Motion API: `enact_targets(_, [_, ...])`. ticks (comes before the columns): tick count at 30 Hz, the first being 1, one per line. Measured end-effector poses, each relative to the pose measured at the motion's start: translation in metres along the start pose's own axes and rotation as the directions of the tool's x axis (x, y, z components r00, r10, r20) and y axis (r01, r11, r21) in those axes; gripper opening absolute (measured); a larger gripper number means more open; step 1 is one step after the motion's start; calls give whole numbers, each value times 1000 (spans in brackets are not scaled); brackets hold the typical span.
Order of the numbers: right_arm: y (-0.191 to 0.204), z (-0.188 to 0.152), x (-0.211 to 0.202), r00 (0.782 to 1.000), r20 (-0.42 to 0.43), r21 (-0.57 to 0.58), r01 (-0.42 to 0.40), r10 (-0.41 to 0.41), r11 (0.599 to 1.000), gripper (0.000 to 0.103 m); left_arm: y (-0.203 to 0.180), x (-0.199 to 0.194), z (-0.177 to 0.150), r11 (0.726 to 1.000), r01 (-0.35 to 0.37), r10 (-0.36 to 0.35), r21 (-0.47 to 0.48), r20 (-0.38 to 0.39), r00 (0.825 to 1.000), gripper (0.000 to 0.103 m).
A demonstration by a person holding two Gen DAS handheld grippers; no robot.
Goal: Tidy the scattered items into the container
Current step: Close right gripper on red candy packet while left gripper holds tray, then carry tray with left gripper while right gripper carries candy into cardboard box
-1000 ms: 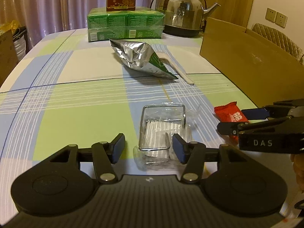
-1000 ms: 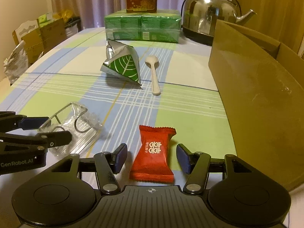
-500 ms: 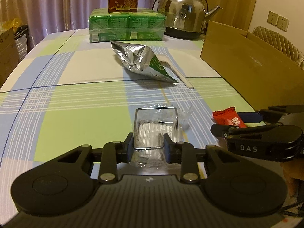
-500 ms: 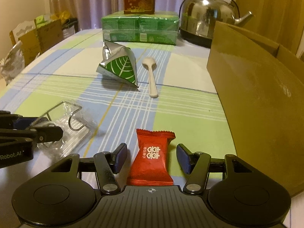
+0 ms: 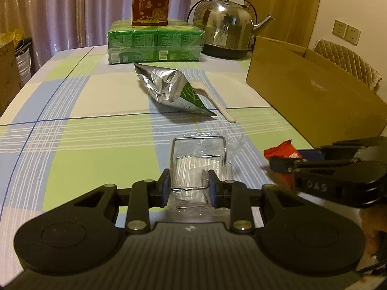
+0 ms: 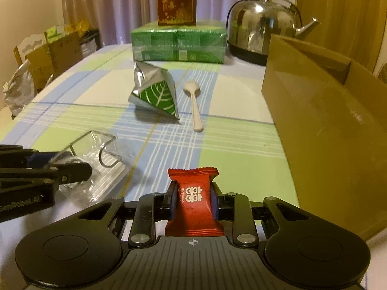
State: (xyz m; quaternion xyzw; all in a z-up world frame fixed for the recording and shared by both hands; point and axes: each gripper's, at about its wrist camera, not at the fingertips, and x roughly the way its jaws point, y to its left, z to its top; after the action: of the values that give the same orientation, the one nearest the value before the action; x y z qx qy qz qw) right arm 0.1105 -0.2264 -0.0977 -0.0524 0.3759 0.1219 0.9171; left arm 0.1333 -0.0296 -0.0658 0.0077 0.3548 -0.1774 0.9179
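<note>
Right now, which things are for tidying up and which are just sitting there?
For the job:
clear packet, in the left gripper
red candy, in the right gripper
foil bag
spoon
cardboard box

Just sitting there:
kettle
green cartons
red box

Your left gripper (image 5: pixel 188 191) has matt black plastic arms, and its blue-padded jaws press on a clear, crinkled plastic packet (image 5: pixel 199 166) holding a shiny bent-wire metal frame; your right gripper (image 6: pixel 192 199) pinches a red candy wrapper (image 6: pixel 193 198) of smooth, faintly glossy film. Ahead of you lie a creased silver foil pouch (image 6: pixel 154 91) (mirror-bright where it folds), a matt pale plastic spoon (image 6: pixel 194 106), a polished steel kettle (image 5: pixel 226 31) and a dull brown cardboard box (image 6: pixel 326 125), all on a checked cloth-covered surface (image 5: pixel 84 130).
</note>
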Motion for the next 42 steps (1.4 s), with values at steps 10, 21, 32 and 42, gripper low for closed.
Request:
enact_targets(10, [-4,10,-45,998,57,6,-4,4,1000,23,-9,-27,9,1000,1,-1,16,35,999,26])
enact_targets(21, [-21,22,-101,988,153,36,-3,-2,999,23,-46,-61,12,999,12,-13,36,44,999,26])
enact_targets(32, [-56,19,-141,975,219,100,13,-35,995,23,-88,-78,27,995,41,-47,89,70,996,26])
enact_targets(42, [-117,22,-163,959,258,176,76,-120,982,24,-139,-65,54,983,112,-126,147,87,988,26])
